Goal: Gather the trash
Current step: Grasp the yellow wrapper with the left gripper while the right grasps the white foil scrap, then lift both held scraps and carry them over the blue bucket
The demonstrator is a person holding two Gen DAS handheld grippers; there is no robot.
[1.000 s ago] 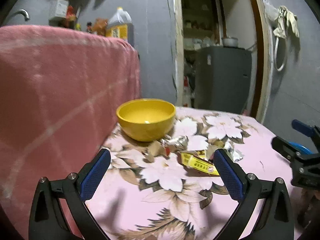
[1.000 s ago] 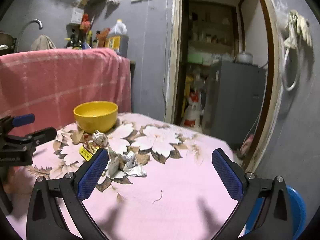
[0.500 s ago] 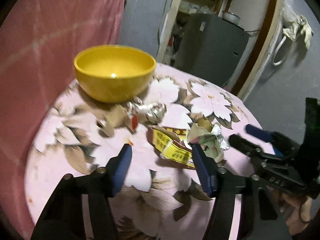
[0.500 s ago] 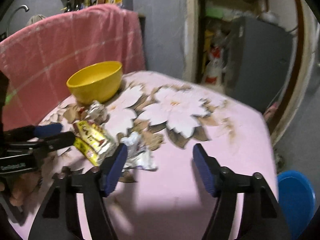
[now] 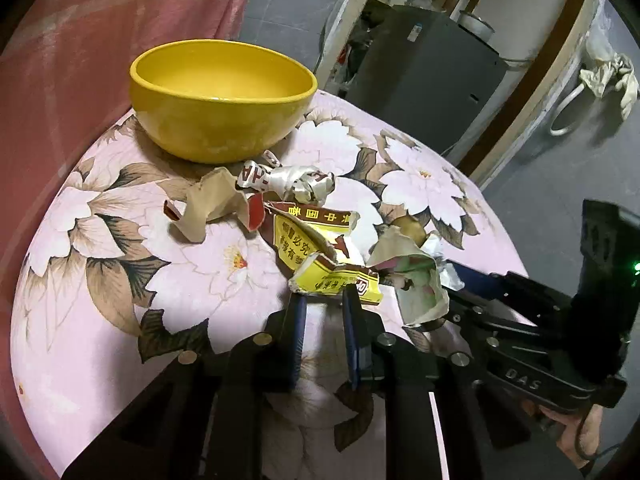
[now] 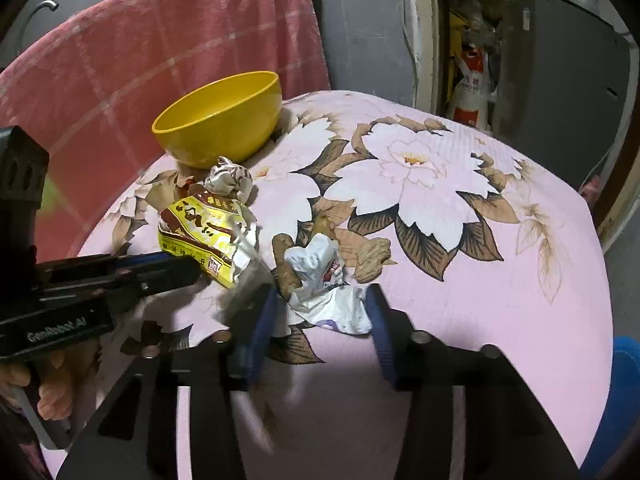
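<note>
Left wrist view: left gripper (image 5: 323, 300) jaws closing at the yellow wrapper's (image 5: 320, 256) near edge, 5 o'clock of the yellow bowl (image 5: 222, 98). Right gripper (image 6: 322, 300) closing around the crumpled white wrapper (image 6: 324, 280).

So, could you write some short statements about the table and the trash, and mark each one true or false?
1. The yellow bowl is empty. True.
2. The yellow wrapper lies inside the bowl. False: it lies on the tablecloth, at the tips of the left hand-held gripper.
3. A crumpled white wrapper sits between the fingers of the right hand-held gripper. True.
4. The tablecloth is plain blue. False: it is pink with large flowers.
5. A silver foil ball lies near the bowl. True.
</note>
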